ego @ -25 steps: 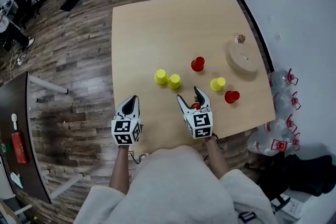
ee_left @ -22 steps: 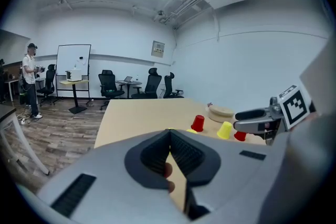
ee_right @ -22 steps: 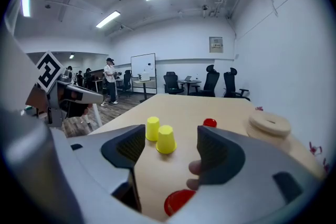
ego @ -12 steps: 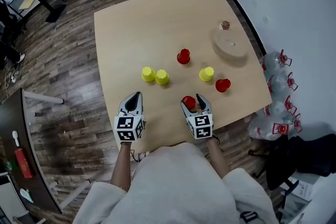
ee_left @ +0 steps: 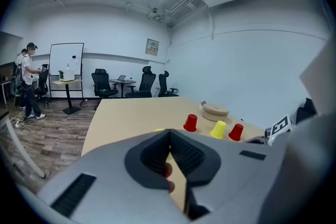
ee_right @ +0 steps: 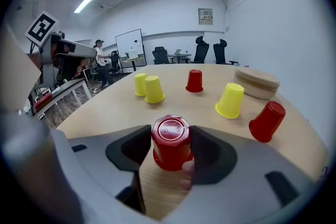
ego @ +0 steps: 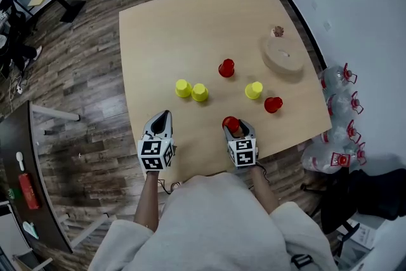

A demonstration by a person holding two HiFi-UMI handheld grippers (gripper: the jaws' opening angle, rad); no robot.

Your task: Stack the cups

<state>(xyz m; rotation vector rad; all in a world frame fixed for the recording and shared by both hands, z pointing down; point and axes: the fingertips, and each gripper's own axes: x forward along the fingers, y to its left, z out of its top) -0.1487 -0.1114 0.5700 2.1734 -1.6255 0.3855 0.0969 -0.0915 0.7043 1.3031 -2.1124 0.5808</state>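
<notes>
A red cup [ee_right: 171, 141] stands upside down on the table [ego: 165, 28] near its front edge, between the jaws of my right gripper [ee_right: 171, 150]. Those jaws are closing and both pads touch the cup's sides. In the head view that red cup [ego: 230, 124] shows at the tip of the right gripper [ego: 233, 127]. My left gripper [ego: 163, 116] hovers shut and empty at the front left, apart from every cup. Two yellow cups [ego: 183, 87] [ego: 200, 92] stand side by side mid-table. Another yellow cup [ego: 254, 90] and two red cups [ego: 226, 68] [ego: 273, 104] are to the right.
A round wooden disc [ego: 283, 56] lies at the table's right edge, with a small brownish object [ego: 277, 30] beyond it. Water bottles [ego: 336, 82] lie on the floor to the right. Office chairs stand past the far edge. The person's torso is close to the front edge.
The right gripper's jaws have narrowed around the red cup, which stood between wider jaws a second ago. The left gripper stays where it was.
</notes>
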